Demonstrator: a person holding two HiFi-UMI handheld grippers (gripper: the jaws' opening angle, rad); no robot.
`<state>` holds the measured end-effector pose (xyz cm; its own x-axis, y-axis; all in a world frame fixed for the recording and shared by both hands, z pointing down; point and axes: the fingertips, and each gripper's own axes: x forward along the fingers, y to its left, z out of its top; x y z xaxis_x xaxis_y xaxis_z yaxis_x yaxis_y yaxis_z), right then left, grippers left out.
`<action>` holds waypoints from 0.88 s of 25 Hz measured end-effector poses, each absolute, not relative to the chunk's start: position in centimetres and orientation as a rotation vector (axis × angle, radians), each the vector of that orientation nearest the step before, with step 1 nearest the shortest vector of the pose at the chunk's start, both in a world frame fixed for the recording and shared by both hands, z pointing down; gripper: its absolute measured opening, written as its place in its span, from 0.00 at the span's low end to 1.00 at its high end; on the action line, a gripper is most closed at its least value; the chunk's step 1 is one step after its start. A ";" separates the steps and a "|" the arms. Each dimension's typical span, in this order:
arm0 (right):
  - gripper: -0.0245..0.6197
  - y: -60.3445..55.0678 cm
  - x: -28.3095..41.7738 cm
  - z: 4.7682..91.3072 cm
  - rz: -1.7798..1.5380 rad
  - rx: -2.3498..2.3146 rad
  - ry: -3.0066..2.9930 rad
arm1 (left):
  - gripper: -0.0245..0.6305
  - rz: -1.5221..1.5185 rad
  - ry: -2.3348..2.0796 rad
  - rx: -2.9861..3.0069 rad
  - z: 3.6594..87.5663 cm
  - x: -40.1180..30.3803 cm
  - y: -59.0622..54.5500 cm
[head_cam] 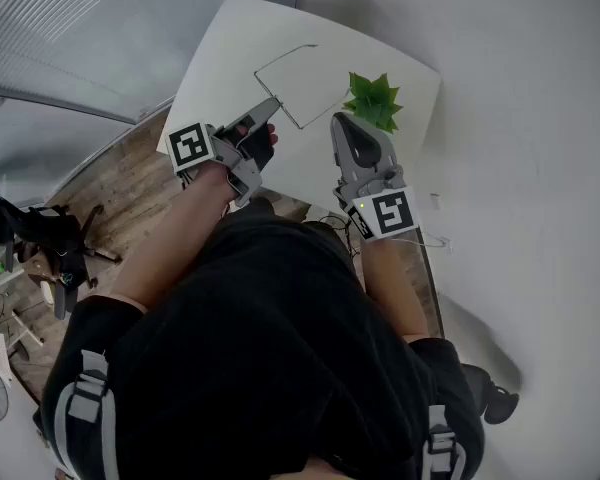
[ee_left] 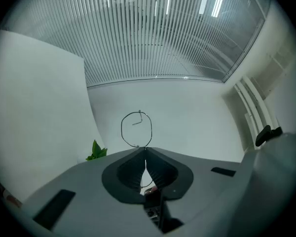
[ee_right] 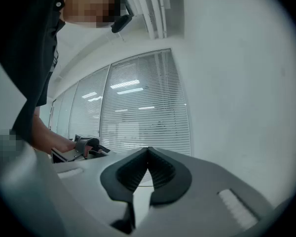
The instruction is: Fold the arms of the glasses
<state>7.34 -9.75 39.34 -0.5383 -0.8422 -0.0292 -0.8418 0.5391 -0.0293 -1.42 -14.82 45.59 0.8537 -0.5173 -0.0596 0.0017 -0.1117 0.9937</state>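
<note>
Left tongs [head_cam: 272,106], seen from the head view, reach over the white surface [head_cam: 230,48] with their tips on the thin wire glasses [head_cam: 285,57], which lie spread near the middle of it. The right tongs [head_cam: 342,120] point across the surface's near edge, just beside a small green plant [head_cam: 373,101] and apart from the wire frame. Both marker cubes face up, and the person's dark clothing fills the lower part of the view.

In the left gripper view, the left tongs [ee_left: 145,149] are closed tight on the glasses [ee_left: 122,129]: one round wire rim stands up just past the jaw tips, and a bit of wire shows in the gap behind them. The plant [ee_left: 96,151] peeks in at the left.

In the right gripper view, the right tongs [ee_right: 148,149] are pressed together at the tips with nothing clearly gripped. A faint thin line crosses the gap below the tips, and what it is cannot be told. Window blinds [ee_right: 143,107] lie beyond.
</note>
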 end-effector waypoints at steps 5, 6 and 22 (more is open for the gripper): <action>0.05 -9.7 7.6 39.7 -0.022 -1.493 2.719 | 0.06 -0.470 -0.415 1.636 45.6 -1.5 -14.8; 0.05 -9.7 7.7 39.8 -0.028 -1.496 2.717 | 0.06 -0.471 -0.418 1.635 45.6 -1.5 -14.8; 0.09 -10.3 10.0 42.1 -0.062 -1.627 2.757 | 0.06 -0.481 -0.422 1.619 45.6 -2.0 -14.2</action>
